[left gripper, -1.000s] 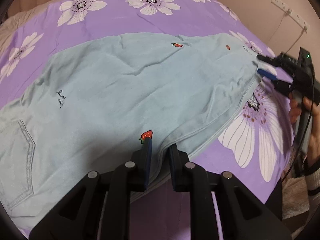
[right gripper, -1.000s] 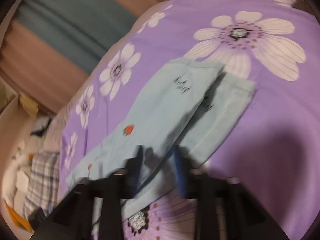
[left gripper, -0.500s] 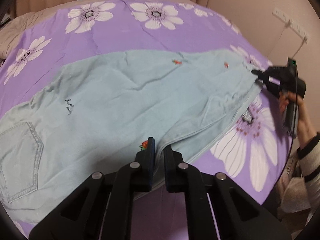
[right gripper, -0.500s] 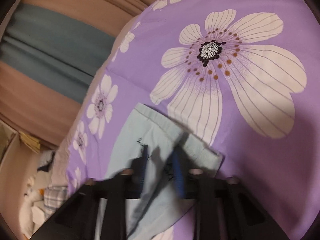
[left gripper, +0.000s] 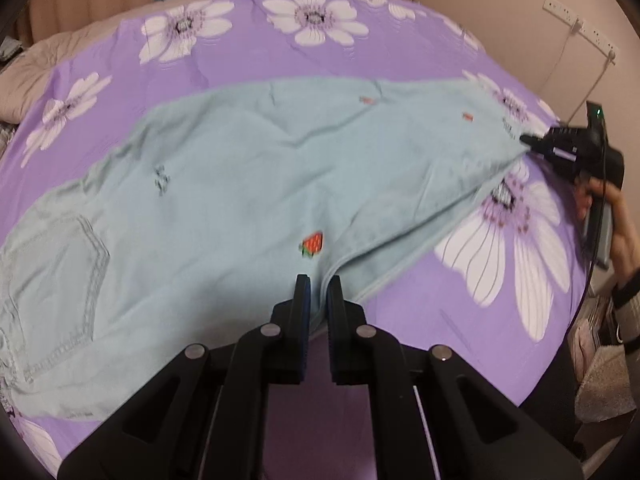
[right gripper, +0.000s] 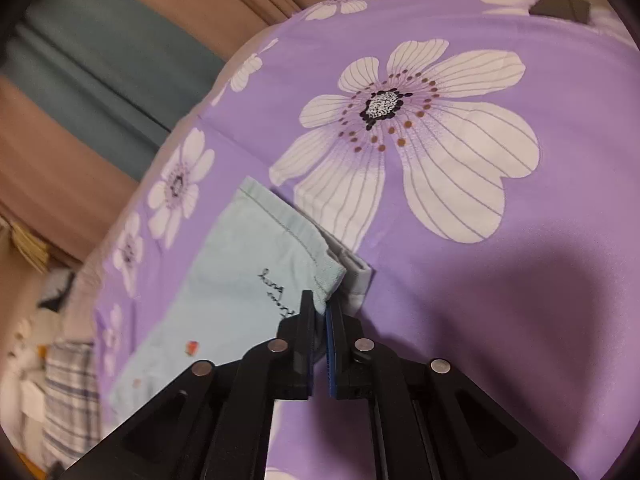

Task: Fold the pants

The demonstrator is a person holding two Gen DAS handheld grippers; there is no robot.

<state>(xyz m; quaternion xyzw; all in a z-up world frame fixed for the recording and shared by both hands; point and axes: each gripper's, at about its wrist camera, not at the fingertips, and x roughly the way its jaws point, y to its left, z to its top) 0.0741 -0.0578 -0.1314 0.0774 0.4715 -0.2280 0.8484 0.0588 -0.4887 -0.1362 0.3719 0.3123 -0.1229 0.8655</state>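
Note:
Light blue pants [left gripper: 248, 184] with small strawberry patches lie flat across a purple flowered bedspread [left gripper: 460, 312], one leg on the other. My left gripper [left gripper: 318, 286] is shut on the pants' near edge at mid-leg. My right gripper [right gripper: 320, 308] is shut on the leg hems [right gripper: 320, 268], where black script is stitched. It also shows in the left wrist view [left gripper: 532, 142] at the far right end of the pants, held by a hand.
The bed's right edge drops off beside the hand [left gripper: 616, 232]. A wall with a power strip [left gripper: 580, 26] stands behind. Curtains [right gripper: 104, 68] and a plaid cloth [right gripper: 68, 392] lie beyond the bed's far side.
Both grippers have closed on the pants: the left on the near mid-leg edge, the right on the hems after moving in over them.

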